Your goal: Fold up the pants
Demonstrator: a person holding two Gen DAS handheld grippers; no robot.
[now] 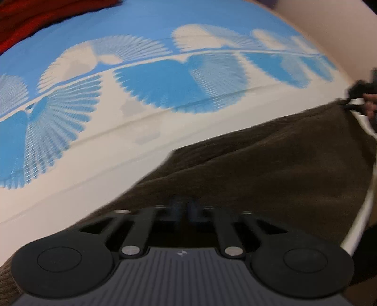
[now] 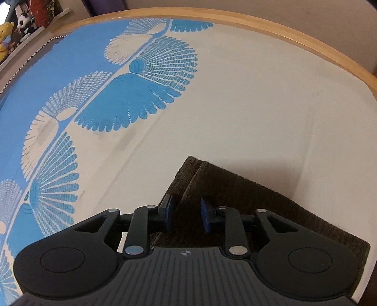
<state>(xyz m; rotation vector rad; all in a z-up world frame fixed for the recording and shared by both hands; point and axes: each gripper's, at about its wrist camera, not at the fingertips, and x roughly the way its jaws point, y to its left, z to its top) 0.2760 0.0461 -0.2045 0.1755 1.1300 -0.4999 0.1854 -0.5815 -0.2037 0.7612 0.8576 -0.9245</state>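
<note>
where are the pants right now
The dark brown pants lie on the white part of the blue-patterned sheet, directly under the right gripper in its view; in the left wrist view they fill the lower right.

Count, placed relative to the pants:

- Pants (image 2: 235, 195): 1 pair, dark brown; layered edges at the corner in the right wrist view.
- Grippers: 2. The left gripper (image 1: 185, 209) sits over the pants; the right gripper (image 2: 186, 215) is at the pants' corner.
- Blue pads (image 2: 205, 217): 2 visible on the right gripper; on the left one they're too blurred to count.
- Patterned sheet (image 2: 235, 106) under the pants: 1, blue and white.
- Red cloth (image 1: 35, 18) far beyond the pants: 1.
- Soft toys (image 2: 14, 26) on a shelf, well away from the pants: at least 3, exact count unclear.
</note>
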